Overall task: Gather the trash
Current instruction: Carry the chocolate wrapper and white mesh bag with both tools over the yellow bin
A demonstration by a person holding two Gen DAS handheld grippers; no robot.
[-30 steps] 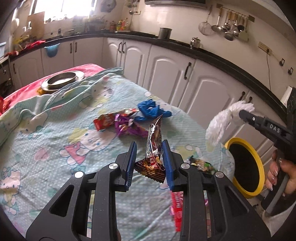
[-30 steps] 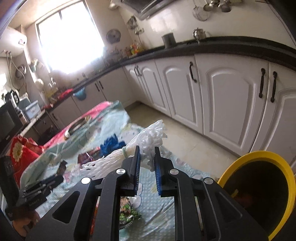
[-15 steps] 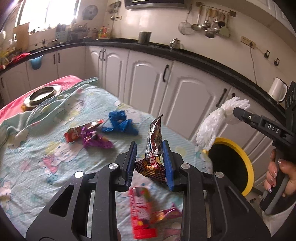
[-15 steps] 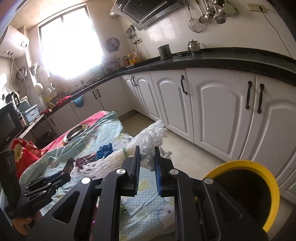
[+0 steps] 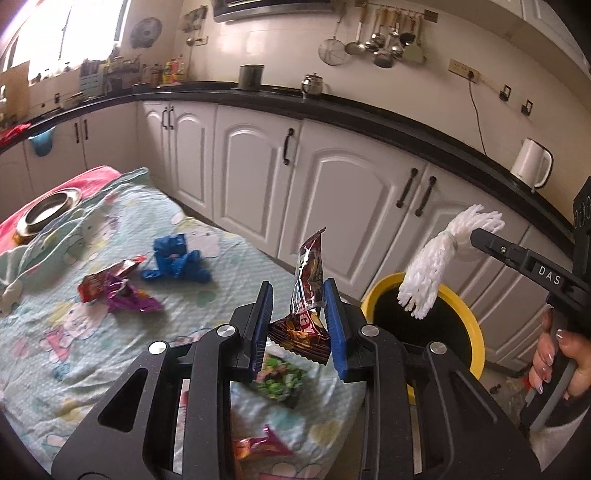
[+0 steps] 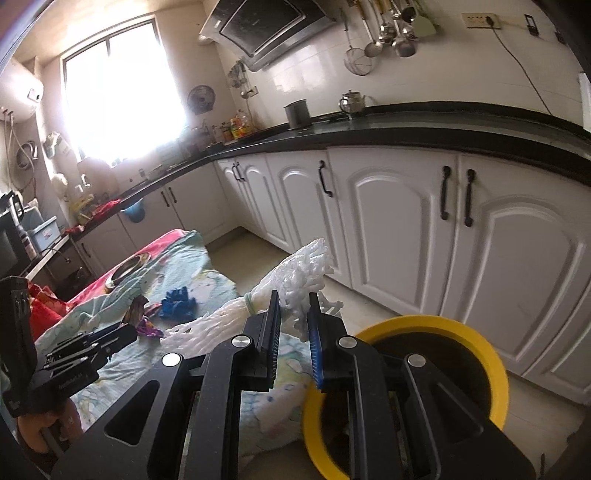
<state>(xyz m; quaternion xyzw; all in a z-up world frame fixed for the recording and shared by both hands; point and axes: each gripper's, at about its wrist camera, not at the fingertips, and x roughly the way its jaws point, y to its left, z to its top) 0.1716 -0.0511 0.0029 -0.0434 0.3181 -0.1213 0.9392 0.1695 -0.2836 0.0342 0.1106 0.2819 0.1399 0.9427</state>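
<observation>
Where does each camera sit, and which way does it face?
Left wrist: behind the left gripper, facing the crinkled brown snack wrapper it holds, the bed and white cabinets; a hand shows.
Right wrist: behind the right gripper, facing its white foam net and window.
Shared: round yellow-rimmed bin, both grippers.

I'm in a home kitchen: white cabinets [image 6: 399, 236] under black countertop [image 6: 406, 125] at 12 o'clock, range hood [image 6: 266, 29] and hanging utensils [image 5: 384, 44] up top, kettle [image 5: 532, 168] at 2.
</observation>
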